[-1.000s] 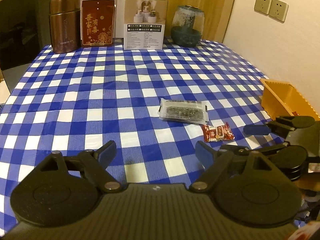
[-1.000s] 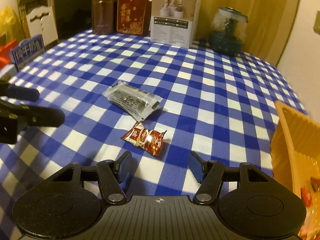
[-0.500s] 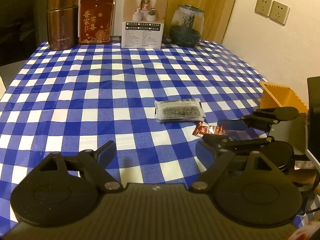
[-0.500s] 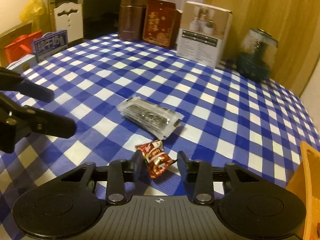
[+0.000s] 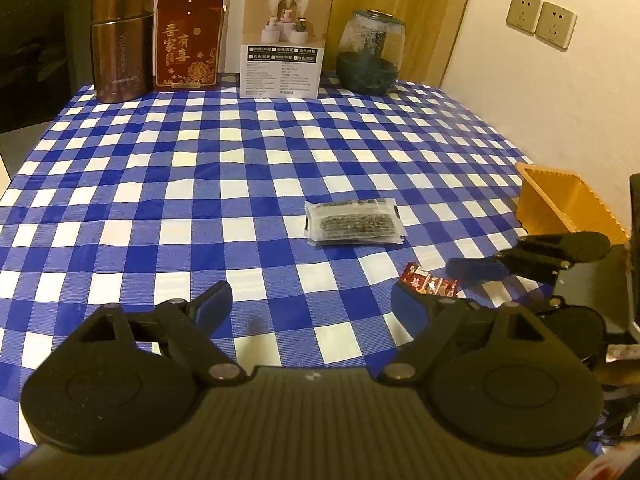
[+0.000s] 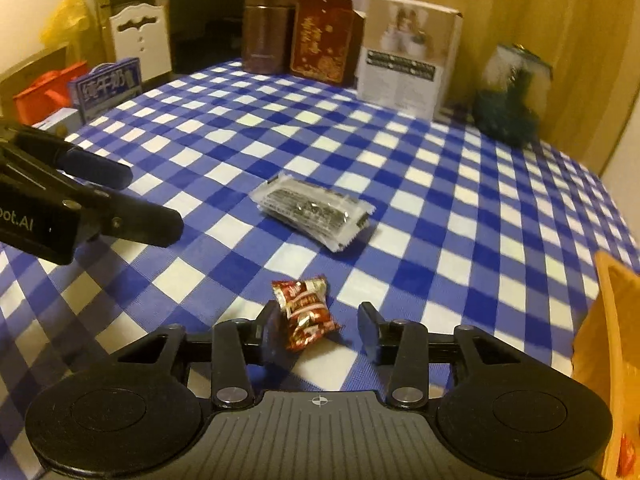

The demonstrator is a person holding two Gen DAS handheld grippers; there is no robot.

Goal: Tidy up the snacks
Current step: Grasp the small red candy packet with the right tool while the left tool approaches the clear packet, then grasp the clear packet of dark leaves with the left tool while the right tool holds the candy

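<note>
A small red candy packet (image 6: 306,312) lies between the fingers of my right gripper (image 6: 320,330), touching the left finger; the jaws stand partly open around it, not clamped. It also shows in the left wrist view (image 5: 430,284). A clear packet of dark snack (image 6: 312,210) lies on the blue checked cloth beyond it, also seen in the left wrist view (image 5: 354,226). The orange basket (image 6: 616,320) stands at the right edge, seen too in the left wrist view (image 5: 568,204). My left gripper (image 5: 312,300) is open and empty over the cloth.
At the table's far edge stand a brown canister (image 5: 122,44), a red box (image 5: 188,52), a white box (image 5: 286,40) and a glass jar (image 5: 370,56). A wall with sockets (image 5: 540,20) is at the right. A chair and boxes (image 6: 106,88) are left of the table.
My right gripper moved forward over the red candy packet, narrowed around it, then widened a little. The packet now tilts against the left finger. My left gripper stayed open.
</note>
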